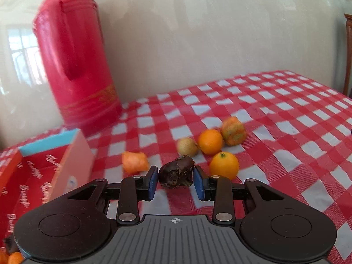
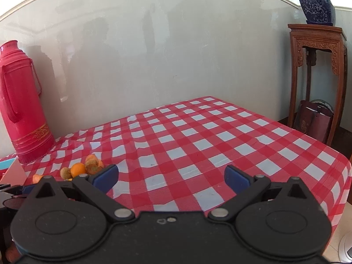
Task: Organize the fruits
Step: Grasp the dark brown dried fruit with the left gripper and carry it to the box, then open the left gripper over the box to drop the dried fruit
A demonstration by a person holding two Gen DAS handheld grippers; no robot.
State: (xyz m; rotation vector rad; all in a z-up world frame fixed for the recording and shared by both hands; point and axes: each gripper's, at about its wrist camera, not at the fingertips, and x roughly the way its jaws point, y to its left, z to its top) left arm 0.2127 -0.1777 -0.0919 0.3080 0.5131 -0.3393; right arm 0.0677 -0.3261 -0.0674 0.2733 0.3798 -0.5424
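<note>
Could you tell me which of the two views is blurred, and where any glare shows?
Left wrist view: motion blur smears the red thermos and the box, while the dark fruit between the left gripper stays fairly sharp; a window reflection glares on the wall. Right wrist view: sharp, fisheye-curved, soft wall shadows.

Left gripper (image 1: 175,181) and right gripper (image 2: 171,177), black linkage arms, blue pads, silver rivets, round housings

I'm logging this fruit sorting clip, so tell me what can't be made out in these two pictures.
- Left wrist view: the red box interior is cut off by the frame edge and the left gripper.
- Left wrist view: whether the pads truly clamp the dark fruit; motion blur.
- Right wrist view: the fruit pile is small, partly behind the open right gripper.
</note>
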